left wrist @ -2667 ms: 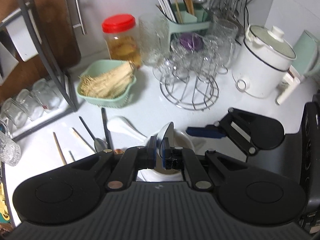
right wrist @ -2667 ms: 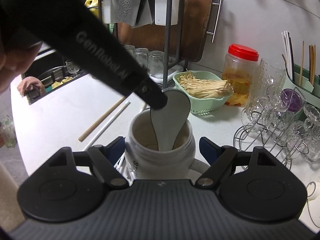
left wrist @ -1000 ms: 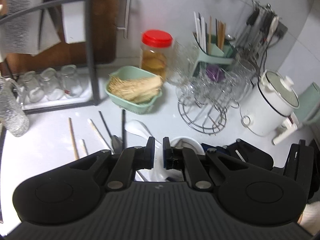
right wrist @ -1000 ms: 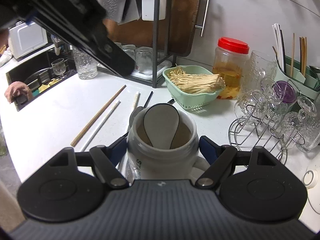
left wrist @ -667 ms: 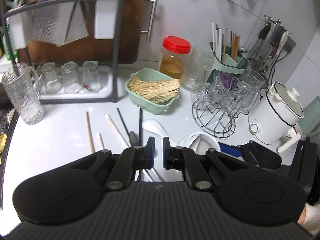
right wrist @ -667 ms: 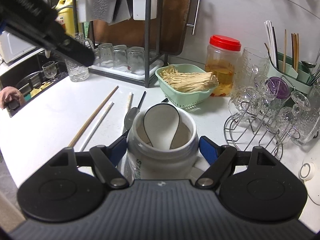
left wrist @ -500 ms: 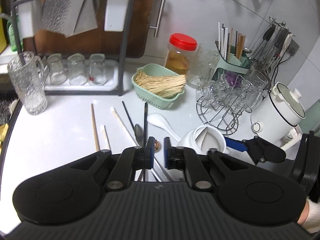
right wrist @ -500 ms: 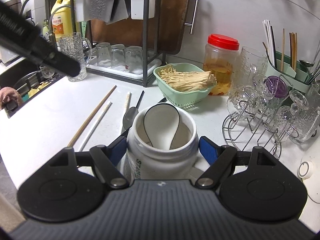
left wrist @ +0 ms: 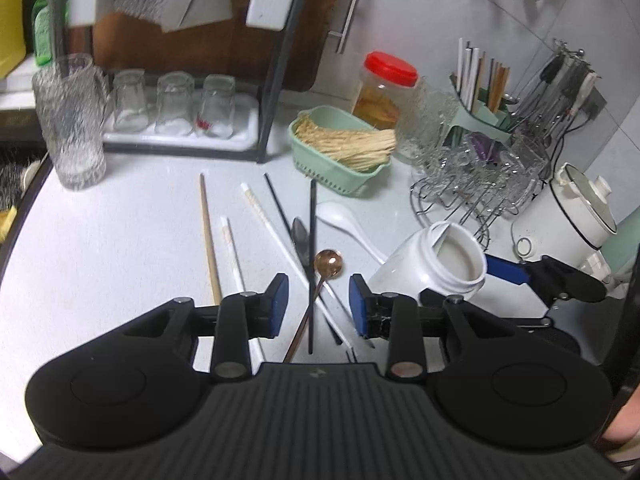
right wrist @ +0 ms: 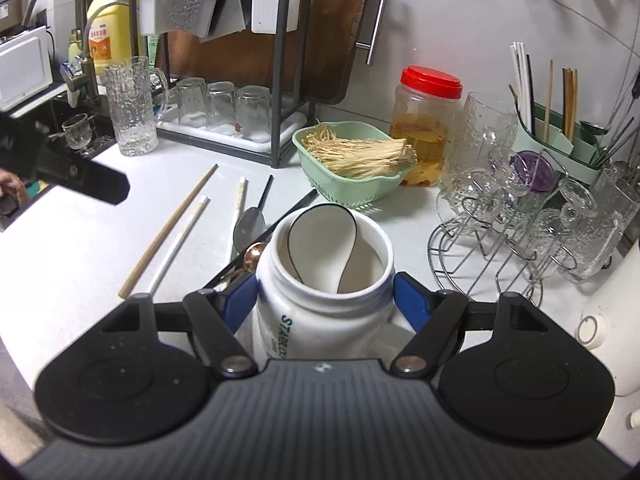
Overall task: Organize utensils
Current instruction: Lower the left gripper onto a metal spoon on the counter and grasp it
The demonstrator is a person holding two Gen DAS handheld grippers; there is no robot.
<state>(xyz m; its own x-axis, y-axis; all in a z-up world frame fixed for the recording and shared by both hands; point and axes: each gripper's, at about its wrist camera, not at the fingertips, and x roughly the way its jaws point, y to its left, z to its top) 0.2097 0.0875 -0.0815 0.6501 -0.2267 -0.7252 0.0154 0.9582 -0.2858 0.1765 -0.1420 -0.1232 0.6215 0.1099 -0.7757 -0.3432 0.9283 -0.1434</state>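
My left gripper hovers low over loose utensils on the white counter, its jaws opening and nothing gripped. Below and between its fingers lie a copper spoon and a black chopstick. Around them are a metal spoon, a white ceramic spoon, white chopsticks and a wooden chopstick. My right gripper has its blue pads on both sides of a white jar, jaws closing on it. A white spoon stands inside. The jar leans in the left wrist view.
A green basket of enoki mushrooms and a red-lidded jar stand behind the utensils. A wire rack of glasses, a green utensil holder and a white cooker fill the right. A glass mug and a dish rack are at the left.
My left gripper let go of the white spoon into the jar, drew back left and down over the loose utensils, and its jaws have parted. The right gripper stayed on the jar.
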